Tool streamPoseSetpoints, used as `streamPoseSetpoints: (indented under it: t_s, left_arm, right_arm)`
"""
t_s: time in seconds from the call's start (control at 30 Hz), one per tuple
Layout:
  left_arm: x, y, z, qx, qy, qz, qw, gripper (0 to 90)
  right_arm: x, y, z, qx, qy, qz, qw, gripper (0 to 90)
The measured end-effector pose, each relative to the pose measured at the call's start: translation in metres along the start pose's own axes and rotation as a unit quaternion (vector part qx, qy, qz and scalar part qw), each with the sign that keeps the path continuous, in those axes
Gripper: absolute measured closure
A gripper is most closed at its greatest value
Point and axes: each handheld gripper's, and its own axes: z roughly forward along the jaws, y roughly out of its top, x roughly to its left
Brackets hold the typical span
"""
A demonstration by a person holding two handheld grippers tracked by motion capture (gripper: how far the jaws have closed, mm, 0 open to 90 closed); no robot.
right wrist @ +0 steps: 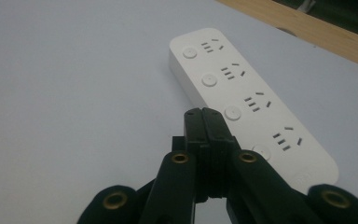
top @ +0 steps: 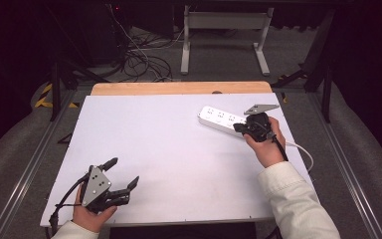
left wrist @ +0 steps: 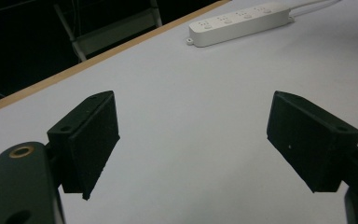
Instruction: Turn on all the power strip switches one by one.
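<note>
White plastic, the power strip (top: 222,119) lies flat on the pale table (top: 169,149), toward the far right part of it, set at a slant with its cord (top: 301,149) running off toward the right edge. In the right gripper view the strip (right wrist: 256,105) shows a row of round buttons, each beside its set of socket slots.

The right gripper (top: 239,128) is over the strip's near end, held in a hand in a cream sleeve (top: 293,199). Its jaws are pressed together with nothing between them; in the right gripper view the closed tips (right wrist: 204,114) sit just beside the strip's near long edge, close to the third button. Whether the tips touch the strip I cannot tell.

The left gripper (top: 122,172) rests near the table's front left corner, well apart from the strip. Its jaws stand wide apart and empty; in the left gripper view the gripper (left wrist: 193,135) looks across bare table, with the strip (left wrist: 240,23) far off.
</note>
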Motion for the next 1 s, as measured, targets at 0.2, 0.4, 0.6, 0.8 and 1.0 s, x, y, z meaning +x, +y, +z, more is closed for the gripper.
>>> streamPoseSetpoints:
  t_s: [0.2, 0.4, 0.6, 0.8, 1.0]
  left_arm:
    - [0.0, 0.0, 0.0, 0.0, 0.001, 0.004, 1.0, 17.0]
    - [0.001, 0.0, 0.001, 0.001, 0.003, 0.005, 1.0, 17.0]
    - [0.001, 0.0, 0.001, 0.001, 0.003, 0.005, 1.0, 17.0]
    - [0.001, 0.0, 0.001, 0.001, 0.002, 0.003, 1.0, 17.0]
    - [0.0, 0.0, 0.001, 0.002, 0.002, 0.002, 1.0, 17.0]
  right_arm:
    - [-0.012, -0.002, 0.008, 0.004, -0.01, 0.018, 0.9998, 90.0]
    - [-0.022, -0.003, 0.016, 0.008, -0.015, 0.03, 0.9994, 90.0]
    - [-0.029, -0.005, 0.025, 0.018, -0.025, 0.03, 0.9991, 90.0]
    - [-0.035, -0.008, 0.032, 0.03, -0.035, 0.034, 0.9983, 90.0]
    - [-0.04, -0.011, 0.039, 0.038, -0.042, 0.038, 0.9977, 90.0]
